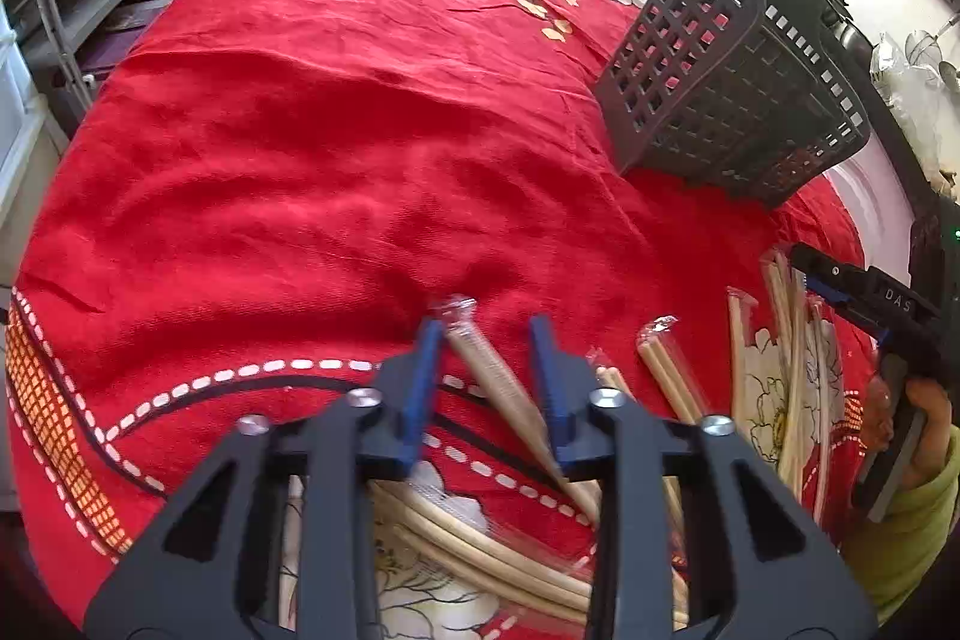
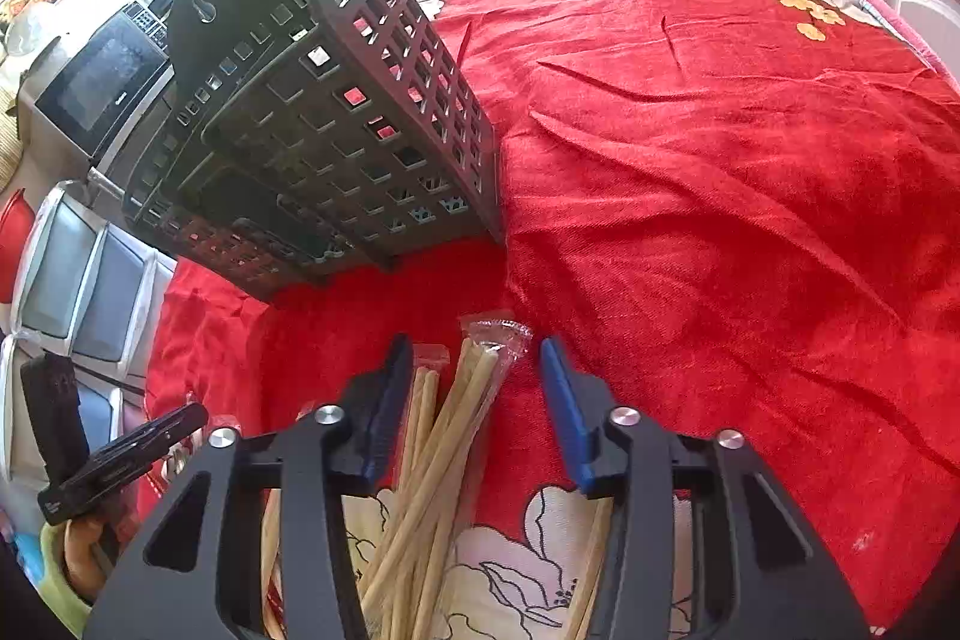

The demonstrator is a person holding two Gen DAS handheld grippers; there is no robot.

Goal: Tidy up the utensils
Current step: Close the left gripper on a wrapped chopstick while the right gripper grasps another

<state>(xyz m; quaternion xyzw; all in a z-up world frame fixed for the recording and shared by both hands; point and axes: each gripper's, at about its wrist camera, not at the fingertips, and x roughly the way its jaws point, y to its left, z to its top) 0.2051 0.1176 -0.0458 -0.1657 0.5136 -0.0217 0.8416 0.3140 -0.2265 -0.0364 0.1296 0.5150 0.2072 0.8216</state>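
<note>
Left gripper (image 1: 486, 334): your jaws straddle a wrapped chopstick pair (image 1: 510, 394) at lower centre; whether the pads press it, you cannot tell.
Right gripper (image 2: 477, 358): your jaws stand part open around wrapped chopsticks (image 2: 456, 430), gaps showing.
Basket (image 1: 720, 88): grey, upper right, on the red cloth (image 1: 300, 160).

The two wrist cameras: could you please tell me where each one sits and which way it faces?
Left wrist: sits on the left gripper, looks down and forward across the red cloth; a wrapped chopstick pair lies between its blue fingers. The right gripper and a hand show at right.
Right wrist: sits on the right gripper, looks at wrapped chopsticks and the basket; the left gripper shows at left.
Shared: cloth, basket, chopsticks, each other's gripper.
</note>
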